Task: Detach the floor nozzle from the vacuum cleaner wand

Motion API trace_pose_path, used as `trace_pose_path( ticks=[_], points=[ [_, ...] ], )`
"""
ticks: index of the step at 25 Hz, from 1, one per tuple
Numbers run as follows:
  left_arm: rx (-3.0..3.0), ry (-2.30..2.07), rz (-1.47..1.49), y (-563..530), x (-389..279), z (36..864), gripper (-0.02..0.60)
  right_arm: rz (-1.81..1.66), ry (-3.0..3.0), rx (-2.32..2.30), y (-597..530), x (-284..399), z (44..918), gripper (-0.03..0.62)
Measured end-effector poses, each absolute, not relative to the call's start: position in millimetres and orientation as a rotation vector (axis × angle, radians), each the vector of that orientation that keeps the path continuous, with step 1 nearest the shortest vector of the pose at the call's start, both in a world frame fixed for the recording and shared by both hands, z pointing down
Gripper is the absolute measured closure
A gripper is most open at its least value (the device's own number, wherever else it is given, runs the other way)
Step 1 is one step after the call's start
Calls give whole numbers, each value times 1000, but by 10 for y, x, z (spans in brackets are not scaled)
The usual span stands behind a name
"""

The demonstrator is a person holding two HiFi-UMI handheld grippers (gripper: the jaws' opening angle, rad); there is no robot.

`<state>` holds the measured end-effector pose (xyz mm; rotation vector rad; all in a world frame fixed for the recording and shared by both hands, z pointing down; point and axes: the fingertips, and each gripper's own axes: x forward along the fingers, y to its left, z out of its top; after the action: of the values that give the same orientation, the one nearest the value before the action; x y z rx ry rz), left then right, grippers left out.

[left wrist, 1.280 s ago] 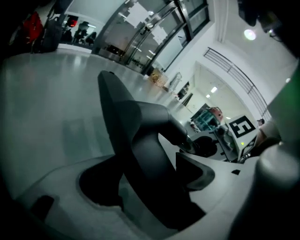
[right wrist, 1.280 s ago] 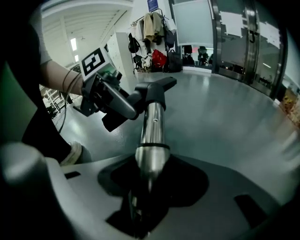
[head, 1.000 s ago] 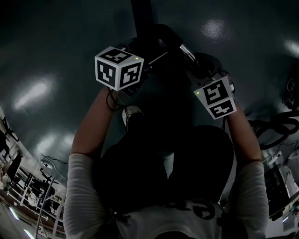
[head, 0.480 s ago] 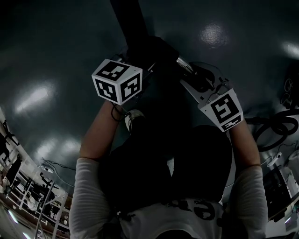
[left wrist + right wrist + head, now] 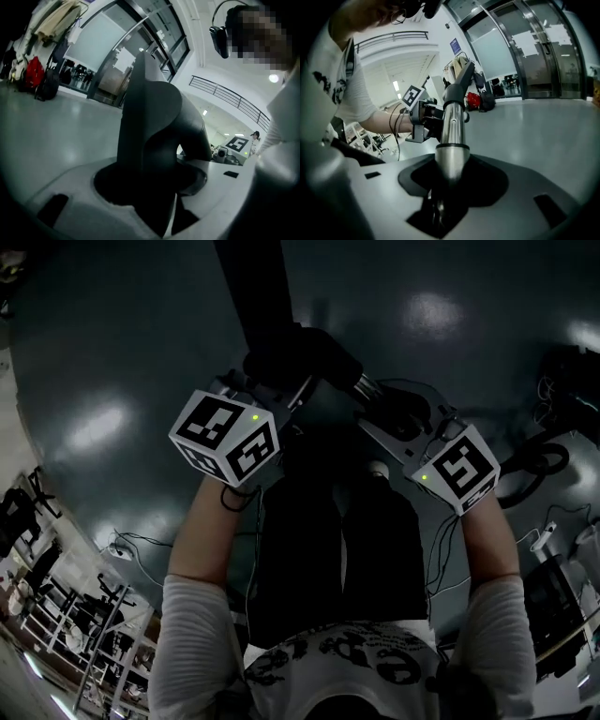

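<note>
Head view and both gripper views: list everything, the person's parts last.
Wand: one, silver, between right jaws.
Floor nozzle neck: one, dark grey, between left jaws.
Cables: several, black, floor at right.
Red bag: one, left of glass doors.
Floor: one, glossy grey, underneath.
Left gripper: one, white, jaws closing, gripping the neck.
Right gripper: one, white, shut on the wand.
Trousers: one pair, black, below the grippers.
</note>
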<state>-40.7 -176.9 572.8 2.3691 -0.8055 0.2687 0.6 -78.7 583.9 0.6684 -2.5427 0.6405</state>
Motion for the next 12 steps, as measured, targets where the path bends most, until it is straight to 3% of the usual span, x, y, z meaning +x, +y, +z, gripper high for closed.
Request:
trace_pose_path(
  ticks=[8, 12],
  points=[
    [2466, -758, 459, -1278, -265, 2252, 388, 806, -2713, 562, -245, 29, 2517, 414],
    [2548, -794, 514, -907, -153, 819, 388, 731, -2758, 603, 106, 119, 1189, 414]
  ],
)
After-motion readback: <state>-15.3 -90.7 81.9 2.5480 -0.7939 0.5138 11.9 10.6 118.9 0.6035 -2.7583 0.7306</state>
